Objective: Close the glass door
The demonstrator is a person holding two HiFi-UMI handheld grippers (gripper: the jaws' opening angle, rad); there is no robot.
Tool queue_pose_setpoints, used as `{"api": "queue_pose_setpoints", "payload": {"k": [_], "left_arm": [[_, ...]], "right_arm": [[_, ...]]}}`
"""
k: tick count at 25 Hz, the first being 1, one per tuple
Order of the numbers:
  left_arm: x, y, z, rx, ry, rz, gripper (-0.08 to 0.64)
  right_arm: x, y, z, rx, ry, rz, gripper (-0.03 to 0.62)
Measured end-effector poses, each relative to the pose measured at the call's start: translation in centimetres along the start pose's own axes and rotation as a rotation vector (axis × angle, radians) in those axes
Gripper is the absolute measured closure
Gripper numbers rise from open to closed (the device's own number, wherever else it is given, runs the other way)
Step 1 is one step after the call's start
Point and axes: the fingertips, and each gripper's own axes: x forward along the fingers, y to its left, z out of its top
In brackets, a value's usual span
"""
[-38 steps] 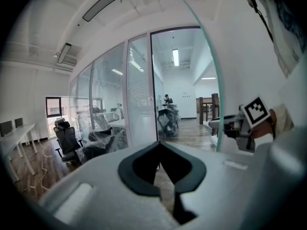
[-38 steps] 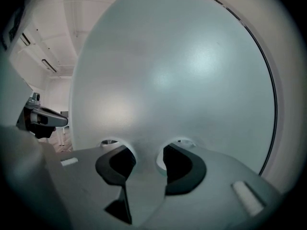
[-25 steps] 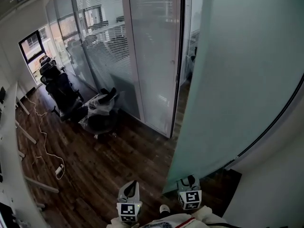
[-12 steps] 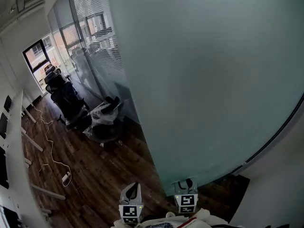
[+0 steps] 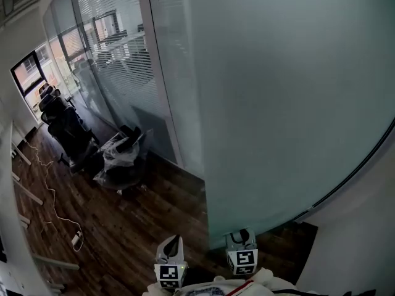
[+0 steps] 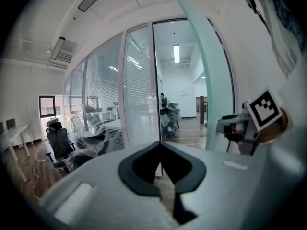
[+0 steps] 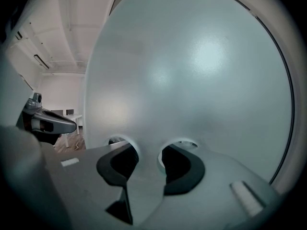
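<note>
A tall frosted glass door (image 5: pixel 296 103) fills the right of the head view. My right gripper (image 5: pixel 241 235) is low against its face. In the right gripper view the frosted pane (image 7: pixel 192 71) is right in front of the right gripper (image 7: pixel 147 152). Its jaws stand apart with nothing between them and have just been closing a little. My left gripper (image 5: pixel 174 240) hangs left of the door's free edge (image 6: pixel 211 80), apart from the glass. The left gripper (image 6: pixel 160 143) has its tips together and holds nothing. Past it, the doorway frame (image 6: pixel 153 80) and a lit corridor show.
Glass partitions with blinds (image 5: pixel 123 54) run away at the left. Plastic-wrapped chairs (image 5: pixel 120 156) and black office chairs (image 5: pixel 62 125) stand along them. A cable with a power strip (image 5: pixel 77 238) lies on the wood floor. A white wall (image 5: pixel 370 227) borders the right.
The door has swung left across the head view and now hides the dark opening that showed beside its edge. Both grippers have moved along with it at the bottom.
</note>
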Motion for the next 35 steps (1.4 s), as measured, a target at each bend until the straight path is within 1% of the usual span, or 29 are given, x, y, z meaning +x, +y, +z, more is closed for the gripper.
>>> {"api": "queue_pose_setpoints", "payload": {"k": [2, 6, 12, 17, 20, 25, 30, 35], "left_arm": [[1.1, 1.0, 0.4, 0.011, -0.006, -0.037, 0.558], [2.9, 3.9, 0.9, 0.015, -0.002, -0.076, 0.558], [4.9, 5.5, 1.6, 0.020, -0.008, -0.158, 0.558], [5.6, 6.8, 1.8, 0.016, -0.019, -0.220, 0.558], [5.9, 7.6, 2.2, 0.017, -0.037, -0.249, 0.558], [5.5, 10.0, 2.1, 0.009, -0.049, -0.255, 0.558], [5.6, 13.3, 0.3, -0.006, -0.018, -0.238, 0.558], [6.8, 14.5, -0.2, -0.013, -0.001, -0.228, 0.558]], "right_arm": [[0.7, -0.1, 0.5, 0.025, -0.007, -0.005, 0.449], [2.3, 0.0, 0.8, 0.047, 0.003, -0.018, 0.457], [3.6, -1.6, 1.2, 0.065, 0.005, -0.064, 0.457], [4.7, -2.2, 1.7, 0.071, -0.051, -0.104, 0.456], [5.3, -2.9, 1.8, 0.082, -0.063, -0.137, 0.455], [6.3, -4.0, 2.1, 0.092, -0.072, -0.181, 0.454], [8.4, -4.5, 2.8, 0.095, -0.076, -0.201, 0.454], [9.9, -5.2, 3.0, 0.106, -0.063, -0.221, 0.456]]}}
